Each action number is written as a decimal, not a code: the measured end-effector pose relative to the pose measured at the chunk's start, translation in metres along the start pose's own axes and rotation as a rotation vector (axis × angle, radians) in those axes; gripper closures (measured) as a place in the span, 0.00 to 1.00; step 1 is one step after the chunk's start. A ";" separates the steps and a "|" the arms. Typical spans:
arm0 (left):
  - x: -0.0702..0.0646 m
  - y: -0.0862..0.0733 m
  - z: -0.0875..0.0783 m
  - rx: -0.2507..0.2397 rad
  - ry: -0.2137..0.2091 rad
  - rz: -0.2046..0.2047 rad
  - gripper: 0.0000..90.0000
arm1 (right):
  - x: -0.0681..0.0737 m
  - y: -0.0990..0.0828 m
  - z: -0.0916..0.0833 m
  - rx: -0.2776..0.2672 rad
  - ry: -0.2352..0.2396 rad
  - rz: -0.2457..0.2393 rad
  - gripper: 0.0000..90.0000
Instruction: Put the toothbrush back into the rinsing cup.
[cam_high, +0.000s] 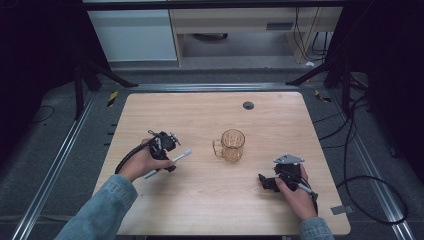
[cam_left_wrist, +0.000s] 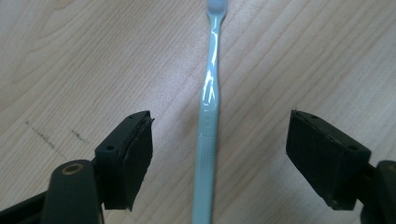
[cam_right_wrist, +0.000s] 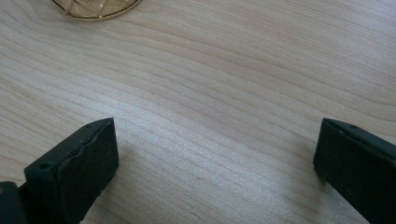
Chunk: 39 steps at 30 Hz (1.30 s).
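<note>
A pale blue toothbrush (cam_high: 170, 162) lies flat on the wooden table (cam_high: 210, 215), left of centre, its head pointing toward the mug. My left gripper (cam_high: 165, 159) hovers over its handle. In the left gripper view the toothbrush (cam_left_wrist: 208, 121) runs up between the two black jaws, and my left gripper (cam_left_wrist: 220, 116) is open with gaps on both sides of the handle. An amber glass mug (cam_high: 232, 145) stands upright at the table's middle. My right gripper (cam_high: 263, 181) rests low at the front right, open, with bare wood between its jaws (cam_right_wrist: 217, 123). The mug's base (cam_right_wrist: 93, 7) shows beyond it.
A dark round grommet (cam_high: 248, 105) sits in the tabletop near the far edge. Black cables trail over the floor to the right of the table. Metal rails run along both sides, and furniture stands behind.
</note>
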<state>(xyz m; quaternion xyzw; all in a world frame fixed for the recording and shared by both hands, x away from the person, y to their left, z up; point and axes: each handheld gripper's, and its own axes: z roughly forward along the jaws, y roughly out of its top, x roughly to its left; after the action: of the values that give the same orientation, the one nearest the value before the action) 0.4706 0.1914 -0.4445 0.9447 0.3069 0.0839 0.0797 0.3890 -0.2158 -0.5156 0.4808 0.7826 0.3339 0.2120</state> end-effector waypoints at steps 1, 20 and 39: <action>0.002 0.001 0.002 0.005 -0.004 -0.002 0.27 | 0.000 0.000 0.000 0.003 0.003 0.009 0.00; 0.007 0.023 0.014 0.087 -0.044 0.014 0.64 | -0.001 0.000 -0.001 0.005 0.013 -0.001 0.00; 0.006 0.039 0.023 0.144 -0.049 0.046 0.81 | -0.001 0.000 -0.001 0.004 0.015 -0.004 0.00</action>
<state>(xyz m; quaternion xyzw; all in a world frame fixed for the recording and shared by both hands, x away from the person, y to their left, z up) 0.5024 0.1620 -0.4588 0.9566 0.2882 0.0405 0.0172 0.3886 -0.2170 -0.5149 0.4772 0.7857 0.3356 0.2057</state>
